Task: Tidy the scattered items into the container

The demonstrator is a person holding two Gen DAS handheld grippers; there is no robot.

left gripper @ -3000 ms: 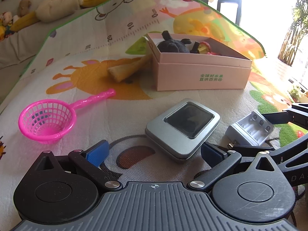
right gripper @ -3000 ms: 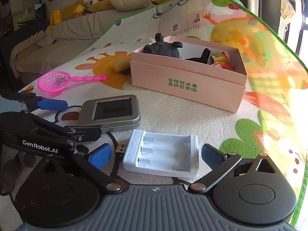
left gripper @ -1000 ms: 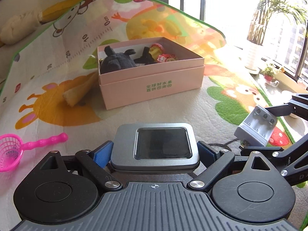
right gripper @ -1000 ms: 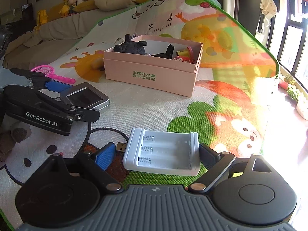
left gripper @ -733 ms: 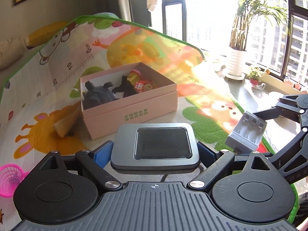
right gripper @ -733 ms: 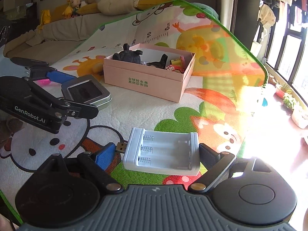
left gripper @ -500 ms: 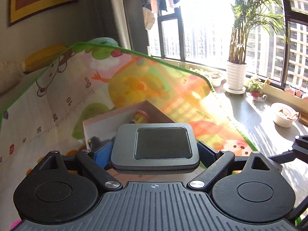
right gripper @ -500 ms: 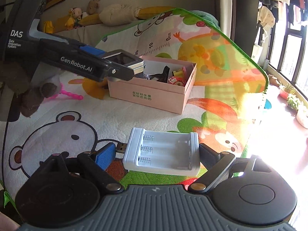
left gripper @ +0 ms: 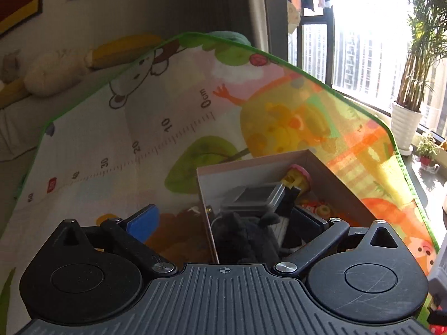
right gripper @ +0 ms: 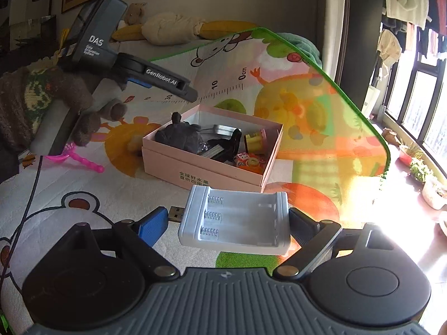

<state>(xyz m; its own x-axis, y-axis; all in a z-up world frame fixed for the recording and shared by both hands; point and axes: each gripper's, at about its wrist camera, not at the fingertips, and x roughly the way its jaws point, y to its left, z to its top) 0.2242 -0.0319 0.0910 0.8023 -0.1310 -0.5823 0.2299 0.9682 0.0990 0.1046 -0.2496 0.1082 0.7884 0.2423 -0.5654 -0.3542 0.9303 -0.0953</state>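
Observation:
The pink box point(left gripper: 343, 184) point(right gripper: 212, 167) stands on the play mat, holding a dark plush point(left gripper: 243, 234) point(right gripper: 181, 136) and small toys. The grey tin point(left gripper: 257, 196) point(right gripper: 223, 129) lies inside it, leaning on the other things. My left gripper point(left gripper: 223, 220) point(right gripper: 167, 82) hovers over the box's left end; its jaws are opening and nothing is between them. My right gripper point(right gripper: 229, 223) is shut on the white battery charger point(right gripper: 234, 220), held in the air in front of the box, its USB plug pointing left.
A pink strainer point(right gripper: 75, 157) and a cream-coloured toy point(right gripper: 134, 142) lie on the mat left of the box. A gloved hand point(right gripper: 56, 97) holds the left gripper. Beyond the mat's green edge point(right gripper: 360, 111) are a window sill and plant pots point(left gripper: 405, 128).
The left gripper carried the tin up over the box and let it go; the tin now lies inside and the jaws stand wider. The right gripper rose a little with the charger.

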